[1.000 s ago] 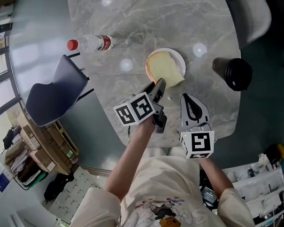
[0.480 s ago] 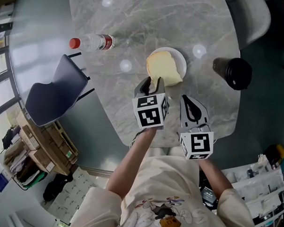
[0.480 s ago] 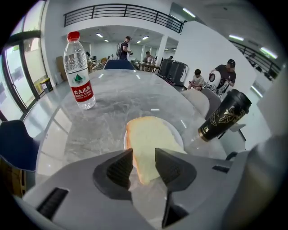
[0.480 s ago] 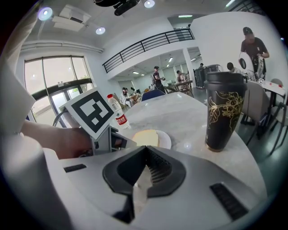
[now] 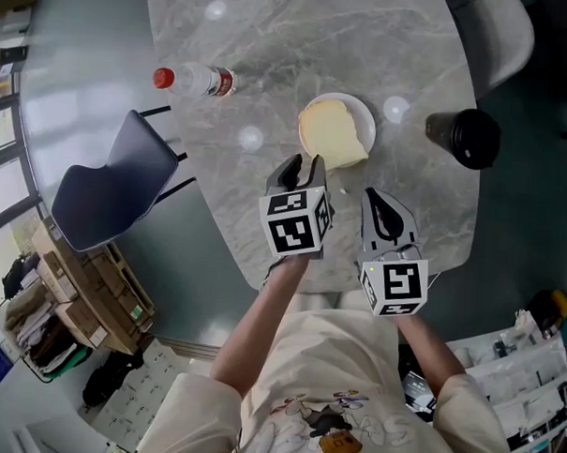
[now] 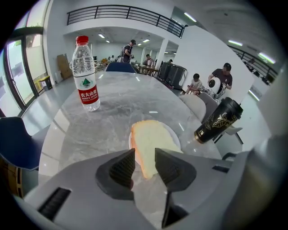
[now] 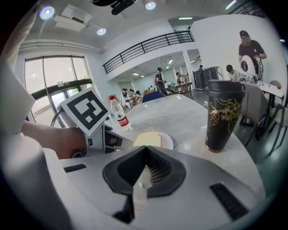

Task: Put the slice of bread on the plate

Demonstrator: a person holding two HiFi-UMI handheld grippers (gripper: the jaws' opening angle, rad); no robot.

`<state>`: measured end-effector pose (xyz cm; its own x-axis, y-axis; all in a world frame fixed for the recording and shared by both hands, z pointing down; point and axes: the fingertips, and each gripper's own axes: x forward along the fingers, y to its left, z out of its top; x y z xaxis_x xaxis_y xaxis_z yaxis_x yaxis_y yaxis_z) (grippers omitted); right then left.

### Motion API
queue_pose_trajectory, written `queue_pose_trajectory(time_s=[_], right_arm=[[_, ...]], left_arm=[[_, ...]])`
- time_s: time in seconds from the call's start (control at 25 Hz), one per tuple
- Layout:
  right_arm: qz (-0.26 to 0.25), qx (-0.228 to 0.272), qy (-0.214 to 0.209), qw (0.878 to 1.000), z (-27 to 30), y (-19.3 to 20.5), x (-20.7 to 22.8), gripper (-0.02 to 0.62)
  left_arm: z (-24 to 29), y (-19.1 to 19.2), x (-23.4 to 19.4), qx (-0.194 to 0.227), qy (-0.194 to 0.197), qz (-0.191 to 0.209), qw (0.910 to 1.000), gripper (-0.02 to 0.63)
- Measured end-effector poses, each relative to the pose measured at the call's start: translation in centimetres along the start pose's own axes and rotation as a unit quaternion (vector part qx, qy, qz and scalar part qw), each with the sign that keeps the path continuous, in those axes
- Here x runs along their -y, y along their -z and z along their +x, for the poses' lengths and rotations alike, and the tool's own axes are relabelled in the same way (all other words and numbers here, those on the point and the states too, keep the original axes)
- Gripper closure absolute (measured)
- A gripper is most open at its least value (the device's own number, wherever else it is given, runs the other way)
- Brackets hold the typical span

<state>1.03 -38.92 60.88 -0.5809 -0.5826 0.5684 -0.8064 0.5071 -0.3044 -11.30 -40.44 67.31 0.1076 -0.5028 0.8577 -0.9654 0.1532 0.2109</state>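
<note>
A water bottle [image 5: 194, 79] is seen lying on the table [image 5: 273, 42] at the left. The left gripper [image 5: 302, 167] is held with its jaws just opened wide, nothing pressed between them. Just beyond it, the slice of bread [image 5: 332, 134] is laid on the plate [image 5: 364, 112]. The right gripper [image 5: 373, 197] is kept with jaws together, empty. A black tumbler [image 5: 463, 137] is seen at the right.

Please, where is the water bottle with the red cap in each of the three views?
Head view: the water bottle, upper left.
Left gripper view: the bottle, upper left, standing upright.
Right gripper view: the bottle, small, just left of centre.
Shared landmark: the slice of bread, to the bottle's right in all three.
</note>
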Motion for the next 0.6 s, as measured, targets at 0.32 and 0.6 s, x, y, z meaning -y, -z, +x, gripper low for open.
queue_pose_trajectory(time_s=[0.32,0.6], right_arm=[[-0.001,0.019,0.002,1.0,-1.6,-0.4,-1.6,0.589],[0.006,0.026,0.011,1.0,-3.7,0.4,-3.5,0.589]], left_arm=[[-2.8,0.8,-0.8,0.015,0.021,-0.004,0.9997,0.469],[-6.3,2.7,-1.3,0.024,0.037,-0.008,0.999,0.525]])
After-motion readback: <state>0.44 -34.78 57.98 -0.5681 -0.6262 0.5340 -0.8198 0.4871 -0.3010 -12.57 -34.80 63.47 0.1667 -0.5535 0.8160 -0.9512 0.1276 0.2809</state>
